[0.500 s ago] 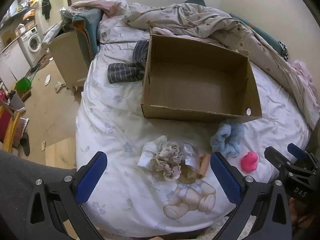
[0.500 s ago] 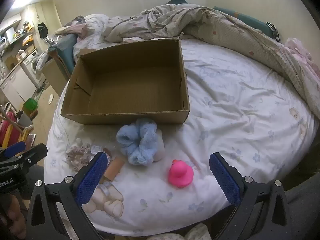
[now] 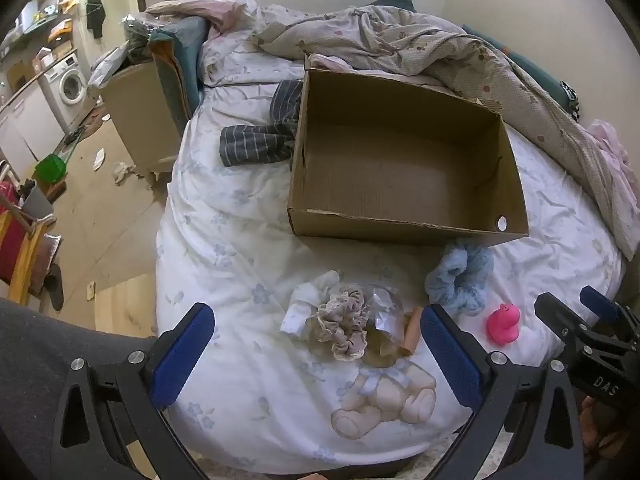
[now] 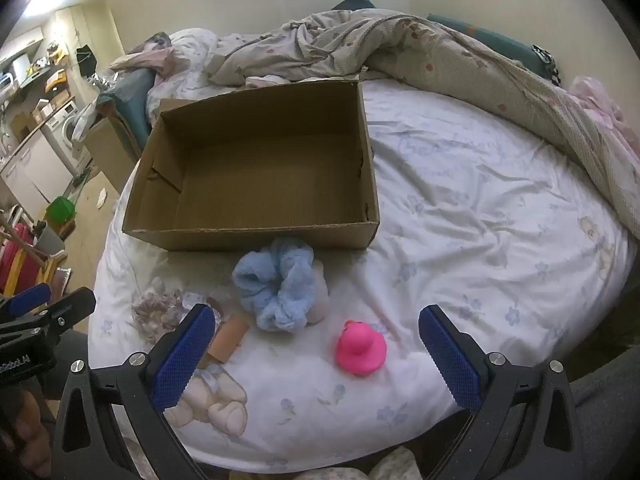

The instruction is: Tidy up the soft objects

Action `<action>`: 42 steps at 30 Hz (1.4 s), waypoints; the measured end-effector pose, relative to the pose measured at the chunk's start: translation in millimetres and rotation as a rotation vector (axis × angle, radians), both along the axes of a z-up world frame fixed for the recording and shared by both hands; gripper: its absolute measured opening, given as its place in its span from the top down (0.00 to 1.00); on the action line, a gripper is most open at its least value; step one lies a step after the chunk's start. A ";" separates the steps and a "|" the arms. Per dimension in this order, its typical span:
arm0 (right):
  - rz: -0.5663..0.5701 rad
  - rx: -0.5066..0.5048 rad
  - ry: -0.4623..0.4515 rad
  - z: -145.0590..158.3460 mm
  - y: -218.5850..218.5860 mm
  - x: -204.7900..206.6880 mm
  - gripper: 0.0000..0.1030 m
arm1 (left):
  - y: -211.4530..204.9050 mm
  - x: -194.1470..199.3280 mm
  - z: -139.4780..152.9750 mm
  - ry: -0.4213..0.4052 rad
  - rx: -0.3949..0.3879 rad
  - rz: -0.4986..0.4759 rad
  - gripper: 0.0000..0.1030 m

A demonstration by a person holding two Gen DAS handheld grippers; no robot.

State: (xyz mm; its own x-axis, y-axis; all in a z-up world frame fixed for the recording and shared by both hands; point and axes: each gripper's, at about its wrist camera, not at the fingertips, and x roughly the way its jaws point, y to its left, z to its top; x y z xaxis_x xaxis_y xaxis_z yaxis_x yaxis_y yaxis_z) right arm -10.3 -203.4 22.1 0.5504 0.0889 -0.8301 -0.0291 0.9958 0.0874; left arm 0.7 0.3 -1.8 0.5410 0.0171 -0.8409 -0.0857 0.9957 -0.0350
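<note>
**Both claws released above the soft things on the bed**

We held the left claw [image 3: 316, 356] wide apart and empty over the near edge of the bed [image 3: 224, 240], pointing steeply down. Between its blue pads we saw the beige lace scrunchie [image 3: 344, 324] lying on a crumpled clear wrapper [image 3: 384, 304], with a small tan cylinder [image 3: 412, 334] just beside it. We kept the right claw [image 4: 316, 356] equally wide and empty, tilted down the same way. Between its fingers sat the pink rubber duck [image 4: 360, 348], upright on the sheet. The fluffy blue scrunchie [image 4: 280, 288] lay just behind the duck, close against the front wall of the open cardboard box [image 4: 256, 236]. We found nothing inside the box, which rested on the sheet near the middle of the bed. A striped grey garment [image 3: 260, 144] lay against the box's far left side, and a rumpled quilt [image 4: 440, 52] was heaped along the wall behind. None of the soft things touched either claw
</note>
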 end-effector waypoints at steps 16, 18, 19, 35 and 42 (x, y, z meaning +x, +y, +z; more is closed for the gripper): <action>-0.002 0.006 0.000 0.8 -2.0 1.0 0.00 | 1.1 -3.0 1.7 0.000 0.009 -0.001 0.00; -0.002 0.006 0.000 0.6 -2.0 1.0 0.00 | 0.3 -3.6 2.4 -0.002 0.010 -0.003 0.00; -0.002 0.006 0.000 0.9 -2.0 0.9 0.00 | 0.2 -3.7 2.2 -0.002 0.011 -0.003 0.00; -0.002 0.006 0.001 0.3 -2.0 1.4 0.00 | -0.7 -3.6 2.3 -0.001 0.012 -0.004 0.00; -0.001 0.008 0.003 0.6 -3.3 2.3 0.00 | -0.7 -3.3 2.7 0.004 0.010 -0.004 0.00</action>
